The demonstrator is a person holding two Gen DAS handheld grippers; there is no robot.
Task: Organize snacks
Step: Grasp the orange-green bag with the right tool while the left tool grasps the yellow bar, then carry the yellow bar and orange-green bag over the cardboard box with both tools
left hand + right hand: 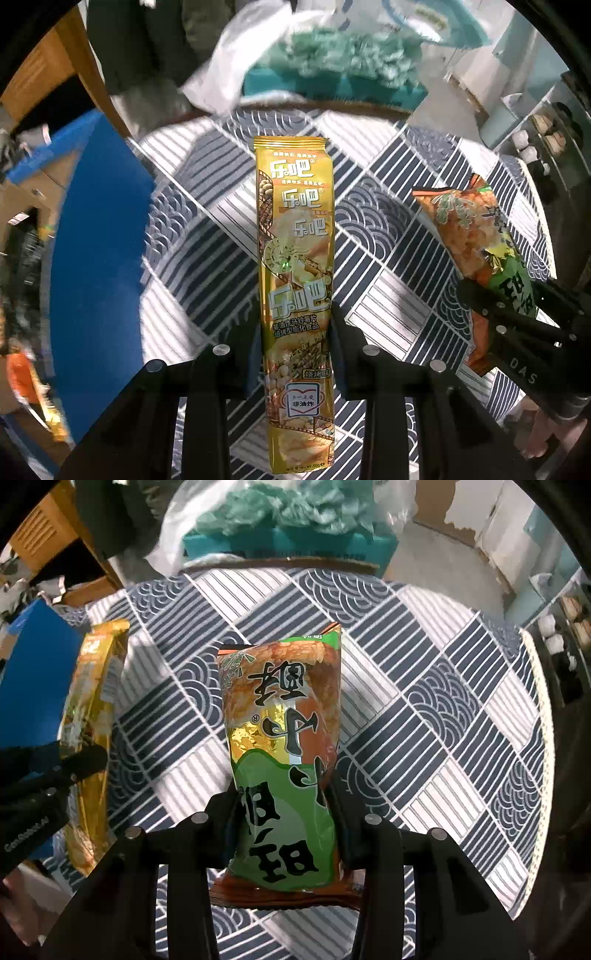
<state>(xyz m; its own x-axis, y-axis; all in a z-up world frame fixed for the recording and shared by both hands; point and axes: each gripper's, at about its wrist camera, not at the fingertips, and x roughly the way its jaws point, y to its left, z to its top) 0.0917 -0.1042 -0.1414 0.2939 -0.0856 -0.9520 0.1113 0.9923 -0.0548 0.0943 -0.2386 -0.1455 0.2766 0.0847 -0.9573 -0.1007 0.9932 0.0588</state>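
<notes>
My left gripper (295, 332) is shut on a long yellow chip pack (295, 236), held lengthwise above the round table. My right gripper (282, 794) is shut on a green and orange snack bag (284, 723), also held above the table. In the left wrist view the green and orange bag (469, 236) and the right gripper (517, 317) show at the right. In the right wrist view the yellow pack (92, 701) and the left gripper (55, 775) show at the left.
The round table has a blue and white patterned cloth (424, 701). A blue box (99, 240) stands at its left edge. Behind the table lie a teal box with green packing (288, 528), a white plastic bag (240, 74) and cardboard (461, 517).
</notes>
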